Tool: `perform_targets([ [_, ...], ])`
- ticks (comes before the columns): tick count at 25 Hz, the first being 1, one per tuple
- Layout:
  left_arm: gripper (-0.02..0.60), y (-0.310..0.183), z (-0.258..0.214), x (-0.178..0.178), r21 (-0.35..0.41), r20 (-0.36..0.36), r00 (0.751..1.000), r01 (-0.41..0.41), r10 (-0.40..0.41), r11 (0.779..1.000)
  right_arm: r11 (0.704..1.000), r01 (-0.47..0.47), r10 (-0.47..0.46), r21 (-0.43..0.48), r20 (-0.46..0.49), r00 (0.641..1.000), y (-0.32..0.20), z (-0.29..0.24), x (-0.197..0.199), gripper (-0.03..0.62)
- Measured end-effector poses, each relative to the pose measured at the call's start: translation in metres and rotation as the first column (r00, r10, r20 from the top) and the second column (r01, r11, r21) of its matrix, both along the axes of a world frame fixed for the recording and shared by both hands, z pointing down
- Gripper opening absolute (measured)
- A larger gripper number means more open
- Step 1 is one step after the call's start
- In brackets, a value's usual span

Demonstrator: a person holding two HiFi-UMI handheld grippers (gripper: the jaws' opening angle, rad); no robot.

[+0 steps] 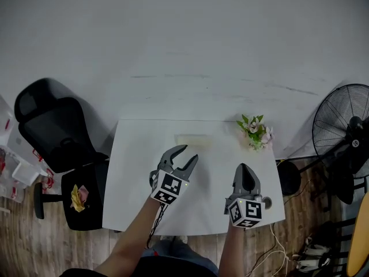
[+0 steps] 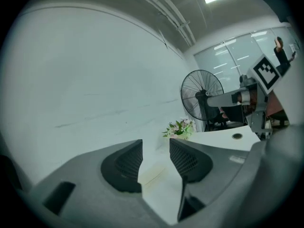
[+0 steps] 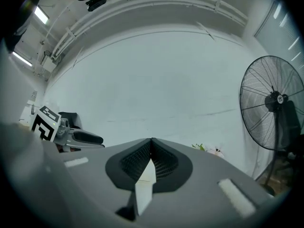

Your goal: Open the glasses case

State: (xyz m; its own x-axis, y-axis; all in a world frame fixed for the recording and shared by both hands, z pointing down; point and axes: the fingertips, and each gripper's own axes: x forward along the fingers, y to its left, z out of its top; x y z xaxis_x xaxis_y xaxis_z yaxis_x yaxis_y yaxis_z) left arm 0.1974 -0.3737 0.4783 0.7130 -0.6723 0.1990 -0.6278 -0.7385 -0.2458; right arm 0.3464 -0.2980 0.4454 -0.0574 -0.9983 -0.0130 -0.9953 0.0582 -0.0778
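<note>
Fingers first: the left gripper (image 2: 156,141) has its pads (image 2: 124,163) spread wide with nothing gripped, and the right gripper (image 3: 152,140) has its fingers (image 3: 164,163) pressed together on nothing at all. The case (image 1: 194,139) is lying flat on the table (image 1: 138,172) near the far edge, ahead of the left gripper and well apart from both.

What I'd worry about: it's a low, pale, oblong thing with rounded ends, nearly the same colour as the matte white tabletop, so the seam looks hard to find. I honestly can't tell if it's a hard shell or fabric. If it's slick, a one-sided poke could just skid it toward the far edge. One gripper probably has to pin the base while the other lifts the lid, otherwise the whole case comes up. The flowers (image 1: 255,133) sit just to its right, so a wide swing from the right gripper could knock them. The dark pads have a fine grid texture, which should help grip.
</note>
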Motion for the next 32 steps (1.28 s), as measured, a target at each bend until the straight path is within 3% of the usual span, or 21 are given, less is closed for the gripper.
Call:
perform_targets([
  [5,0.184,-0.026,0.026,0.025,0.004,0.153,0.988,-0.026,0.025,1.000,0.997,0.053,-0.053,-0.050,-0.002,0.999,-0.024,0.018,-0.001,0.012],
  [9,0.187,-0.043,0.056,0.040,0.010,0.326,0.944,-0.054,0.048,0.998,0.993,0.088,-0.088,-0.077,0.008,0.996,-0.040,0.030,-0.004,0.012],
  [15,0.189,-0.071,0.093,0.057,0.032,0.554,0.829,-0.110,0.074,0.993,0.985,0.132,-0.131,-0.107,0.019,0.991,-0.062,0.044,-0.009,0.012],
  [21,0.190,-0.094,0.132,0.075,0.025,0.709,0.697,-0.170,0.102,0.985,0.981,0.146,-0.143,-0.126,0.032,0.989,-0.072,0.055,-0.010,0.012],
  [32,0.175,-0.113,0.185,0.086,-0.033,0.809,0.567,-0.214,0.152,0.976,0.975,0.143,-0.134,-0.169,0.065,0.989,-0.077,0.079,-0.010,0.012],
])
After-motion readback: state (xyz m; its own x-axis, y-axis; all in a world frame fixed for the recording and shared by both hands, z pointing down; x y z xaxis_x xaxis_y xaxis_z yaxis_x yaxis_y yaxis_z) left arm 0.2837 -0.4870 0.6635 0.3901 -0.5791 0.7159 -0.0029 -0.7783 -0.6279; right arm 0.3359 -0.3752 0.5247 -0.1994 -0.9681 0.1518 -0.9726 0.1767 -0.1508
